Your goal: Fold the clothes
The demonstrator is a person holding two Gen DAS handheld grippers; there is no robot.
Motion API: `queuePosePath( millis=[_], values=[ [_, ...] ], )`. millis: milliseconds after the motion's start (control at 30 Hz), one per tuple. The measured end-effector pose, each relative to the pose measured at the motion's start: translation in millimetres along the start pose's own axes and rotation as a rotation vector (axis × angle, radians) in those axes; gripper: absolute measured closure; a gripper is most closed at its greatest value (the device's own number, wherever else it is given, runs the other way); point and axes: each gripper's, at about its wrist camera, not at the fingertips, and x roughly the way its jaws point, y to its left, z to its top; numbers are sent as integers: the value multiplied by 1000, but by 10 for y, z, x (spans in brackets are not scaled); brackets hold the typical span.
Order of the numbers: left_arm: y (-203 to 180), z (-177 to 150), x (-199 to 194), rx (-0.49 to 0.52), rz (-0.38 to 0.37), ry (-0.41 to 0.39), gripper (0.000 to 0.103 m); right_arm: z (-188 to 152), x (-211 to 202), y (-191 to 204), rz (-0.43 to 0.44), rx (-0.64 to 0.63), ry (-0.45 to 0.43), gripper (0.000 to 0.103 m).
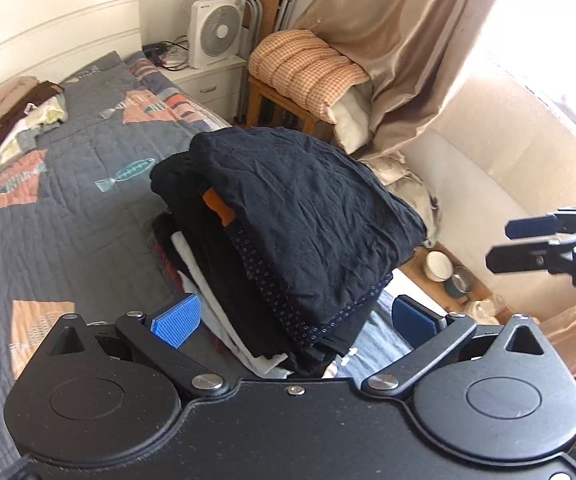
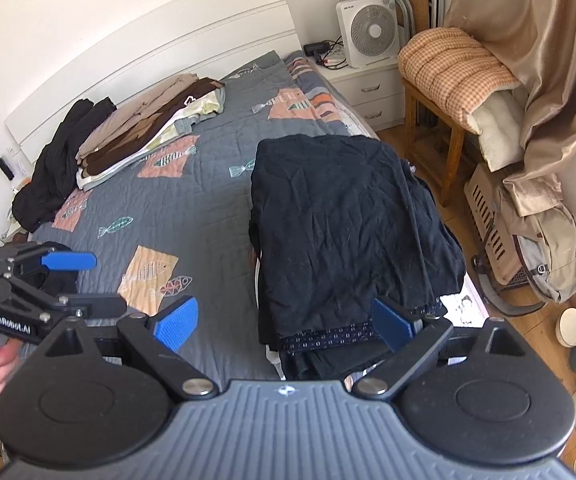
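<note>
A stack of folded dark clothes (image 1: 300,216) sits at the bed's right edge, topped by a black garment (image 2: 344,224), with dotted navy, white and orange layers showing at its side. My left gripper (image 1: 302,320) is open and empty, its blue pads on either side of the stack's near end, apart from the cloth. My right gripper (image 2: 284,324) is open and empty just in front of the stack; it also shows in the left wrist view (image 1: 528,244). The left gripper shows in the right wrist view (image 2: 76,280), open.
The grey fish-pattern quilt (image 2: 176,196) covers the bed. Folded beige and brown clothes (image 2: 144,128) and a black heap (image 2: 56,172) lie near the headboard. A chair with a checked quilt (image 2: 456,68), a nightstand with a fan (image 2: 368,30), a backpack (image 2: 544,248) and floor bowls (image 2: 572,324) stand right.
</note>
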Motion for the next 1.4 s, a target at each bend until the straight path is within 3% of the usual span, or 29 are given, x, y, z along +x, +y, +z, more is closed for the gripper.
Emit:
queuePosePath(
  millis=[200, 500, 767, 1400],
  values=[
    [-198, 28, -61, -37, 29, 2, 0, -161, -52, -175, 38, 19, 21, 9],
    [-465, 37, -7, -76, 76, 47, 0, -130, -121, -337, 118, -45, 53, 9],
    [-525, 70, 5, -87, 95, 83, 0, -65, -93, -540, 128, -76, 77, 9],
    [-601, 157, 169, -66, 17, 128, 0, 120, -72, -540, -41, -173, 45, 9]
  ],
)
